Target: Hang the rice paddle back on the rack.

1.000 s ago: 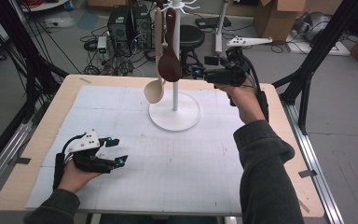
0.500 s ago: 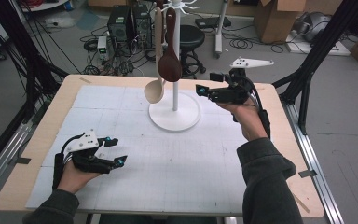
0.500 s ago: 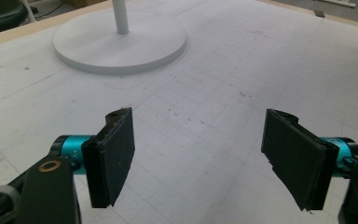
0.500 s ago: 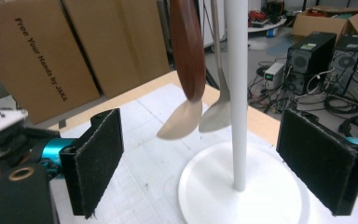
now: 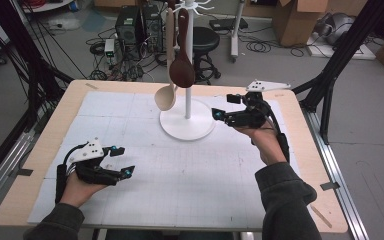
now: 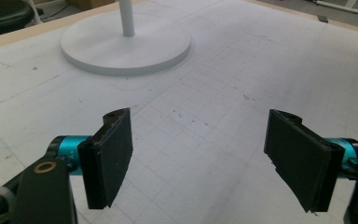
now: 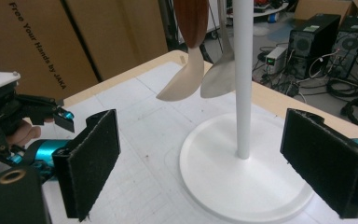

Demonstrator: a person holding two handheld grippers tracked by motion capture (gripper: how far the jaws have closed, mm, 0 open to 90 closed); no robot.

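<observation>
white stand (image 5: 187, 126) sits just beyond right gripper (image 5: 222, 111), whose empty jaws have just been opening.

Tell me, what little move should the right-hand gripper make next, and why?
Probably draw back toward the person and settle above the mat. The right gripper has just been opening, with nothing between its jaws, and both spoons, the dark spoon and the pale spoon, hang on the white stand, so nothing seems left to hang.
</observation>
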